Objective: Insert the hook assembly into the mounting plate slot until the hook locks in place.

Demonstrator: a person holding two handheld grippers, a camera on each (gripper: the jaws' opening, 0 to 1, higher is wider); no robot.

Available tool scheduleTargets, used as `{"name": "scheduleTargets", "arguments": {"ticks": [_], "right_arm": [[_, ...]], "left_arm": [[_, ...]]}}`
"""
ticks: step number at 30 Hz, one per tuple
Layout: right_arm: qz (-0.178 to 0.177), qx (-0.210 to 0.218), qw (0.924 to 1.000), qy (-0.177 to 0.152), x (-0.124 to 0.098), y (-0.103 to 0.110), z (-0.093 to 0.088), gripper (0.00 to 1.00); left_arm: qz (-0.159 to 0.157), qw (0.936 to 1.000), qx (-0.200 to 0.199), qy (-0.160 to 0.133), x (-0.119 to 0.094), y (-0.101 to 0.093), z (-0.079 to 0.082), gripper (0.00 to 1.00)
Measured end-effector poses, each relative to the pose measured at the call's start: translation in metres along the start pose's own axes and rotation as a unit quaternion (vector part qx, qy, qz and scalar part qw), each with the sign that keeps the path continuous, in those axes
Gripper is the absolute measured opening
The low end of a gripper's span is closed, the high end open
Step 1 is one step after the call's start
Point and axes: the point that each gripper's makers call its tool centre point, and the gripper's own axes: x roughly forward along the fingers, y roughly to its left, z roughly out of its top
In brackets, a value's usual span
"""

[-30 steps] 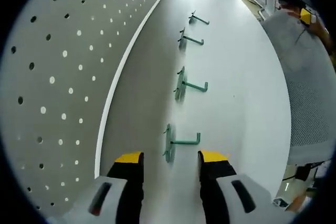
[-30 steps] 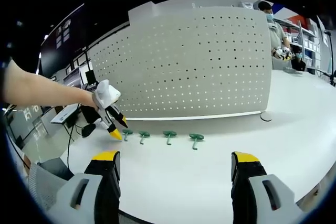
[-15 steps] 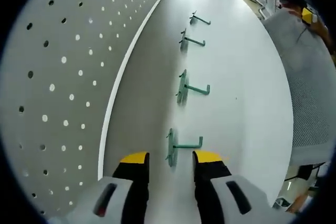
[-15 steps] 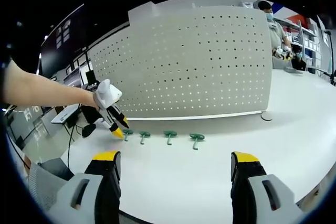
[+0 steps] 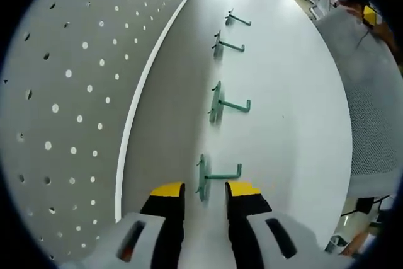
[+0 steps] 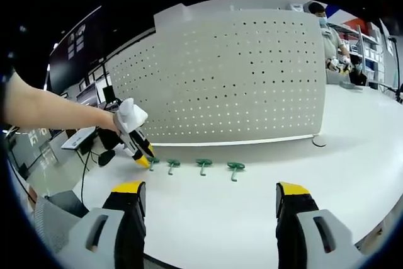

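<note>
Left gripper [image 5: 204, 188] sat low on the desk [image 5: 296, 111], jaws narrowed around the nearest green hook [image 5: 211, 176] but not visibly clamped. Four hooks lined the pegboard [image 6: 239, 80] edge. Right gripper [image 6: 208, 194] hovered, jaws wide apart.
</note>
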Motion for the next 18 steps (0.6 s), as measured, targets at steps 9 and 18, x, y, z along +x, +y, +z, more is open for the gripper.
{"name": "scheduleTargets", "arguments": {"ticks": [9, 18], "right_arm": [[0.002, 0.0, 1.0, -0.001, 0.0007, 0.0005, 0.0008, 0.81], [0.001, 0.0, 1.0, -0.001, 0.0005, 0.0001, 0.0009, 0.81]], "left_arm": [[0.01, 0.9999, 0.002, 0.008, 0.0007, 0.003, -0.0012, 0.2], [0.011, 0.9998, 0.002, 0.017, 0.0021, 0.0042, -0.004, 0.12]]}}
